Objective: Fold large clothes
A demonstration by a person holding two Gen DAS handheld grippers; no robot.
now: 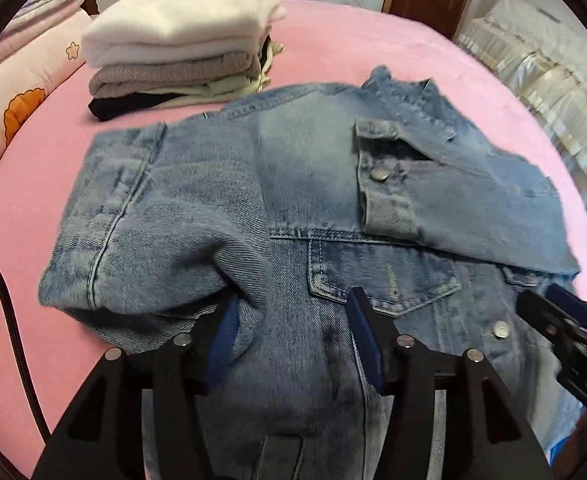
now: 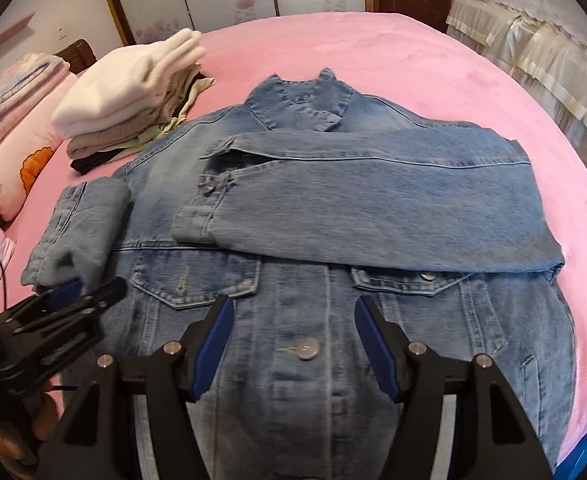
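Note:
A blue denim jacket (image 1: 313, 184) (image 2: 317, 280) lies front up on the pink bed (image 1: 333, 40) (image 2: 333, 48), collar at the far side. Its right sleeve (image 2: 373, 208) (image 1: 465, 208) is folded across the chest. The left sleeve (image 1: 153, 240) (image 2: 81, 224) lies bunched over the jacket's left edge. My left gripper (image 1: 293, 308) (image 2: 93, 290) stands open just above that sleeve's near fold, and its pads do not press on the cloth. My right gripper (image 2: 293, 308) (image 1: 541, 298) hangs open over the button placket, holding nothing.
A stack of folded clothes (image 1: 173, 48) (image 2: 133, 92), white on top, sits at the back left of the bed. A flowered pillow (image 1: 21, 112) (image 2: 25, 160) lies at the left edge. A black cable (image 1: 9, 320) hangs left. A cream-covered bed (image 2: 533, 40) stands right.

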